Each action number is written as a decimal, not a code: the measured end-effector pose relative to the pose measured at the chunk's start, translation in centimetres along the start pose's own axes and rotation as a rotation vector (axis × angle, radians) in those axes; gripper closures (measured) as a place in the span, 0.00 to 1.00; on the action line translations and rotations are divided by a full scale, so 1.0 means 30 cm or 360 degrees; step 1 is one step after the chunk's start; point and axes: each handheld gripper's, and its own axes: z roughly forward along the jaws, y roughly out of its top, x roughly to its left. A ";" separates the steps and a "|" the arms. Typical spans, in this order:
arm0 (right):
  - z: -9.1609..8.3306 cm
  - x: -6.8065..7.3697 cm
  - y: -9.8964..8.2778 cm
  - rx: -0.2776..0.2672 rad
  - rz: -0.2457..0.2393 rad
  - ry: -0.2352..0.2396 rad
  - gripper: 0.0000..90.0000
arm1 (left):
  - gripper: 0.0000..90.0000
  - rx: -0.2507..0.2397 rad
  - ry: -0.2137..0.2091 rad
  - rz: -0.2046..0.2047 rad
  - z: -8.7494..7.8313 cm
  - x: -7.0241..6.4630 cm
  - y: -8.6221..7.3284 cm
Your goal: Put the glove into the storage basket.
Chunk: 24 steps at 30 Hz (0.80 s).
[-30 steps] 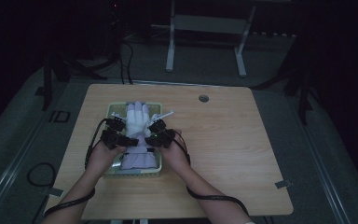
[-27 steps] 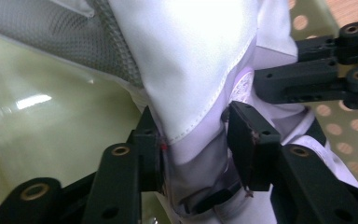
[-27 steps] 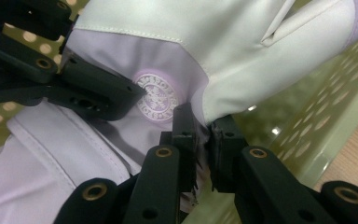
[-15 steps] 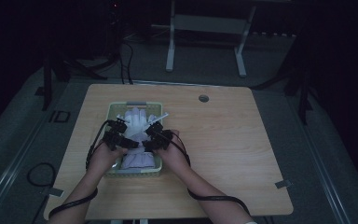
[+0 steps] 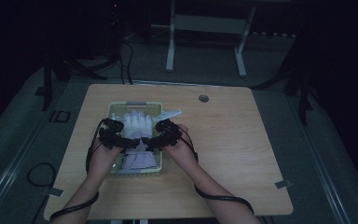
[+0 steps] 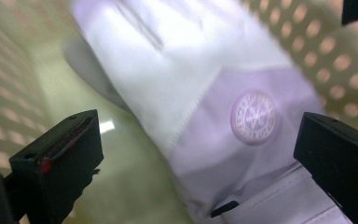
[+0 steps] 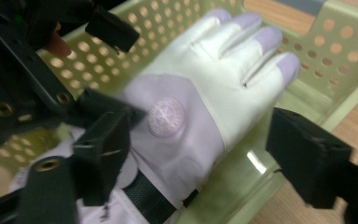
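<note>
Both forearms are bare, no sleeves on them. Each hand carries a black, blocky tool: the left gripper and the right gripper. A black cable trails from each and loops back along the forearm. Up close, the jaws are chunky black blocks, one with a red mark, and the black frame shows brass-coloured screw holes.

High view: fixed above the near edge of the surface, facing forward and down, far enough to take in the whole top and the floor behind. Left tool view: rides the left tool, very close above the glove in the basket. Right tool view: rides the right tool, slightly farther. All three share glove and basket
</note>
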 end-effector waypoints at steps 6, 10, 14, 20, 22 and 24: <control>-0.044 -0.034 -0.019 -0.0070 -0.0006 0.0060 0.19 | 0.02 -0.0179 -0.0068 0.0010 -0.074 -0.030 -0.008; -0.064 -0.052 -0.033 -0.0075 -0.0003 0.0074 0.18 | 0.02 -0.0183 -0.0094 0.0043 -0.080 -0.065 -0.011; -0.091 -0.076 -0.049 -0.0077 -0.0006 0.0075 0.17 | 0.02 -0.0179 -0.0136 0.0069 -0.074 -0.100 -0.015; -0.133 -0.113 -0.077 -0.0097 0.0005 0.0059 0.17 | 0.02 -0.0208 -0.0222 0.0072 -0.067 -0.153 -0.013; -0.147 -0.124 -0.085 -0.0104 0.0008 0.0049 0.16 | 0.02 -0.0213 -0.0229 0.0095 -0.065 -0.178 -0.011; -0.161 -0.134 -0.095 -0.0105 0.0002 0.0038 0.16 | 0.02 -0.0232 -0.0214 0.0127 -0.063 -0.206 -0.011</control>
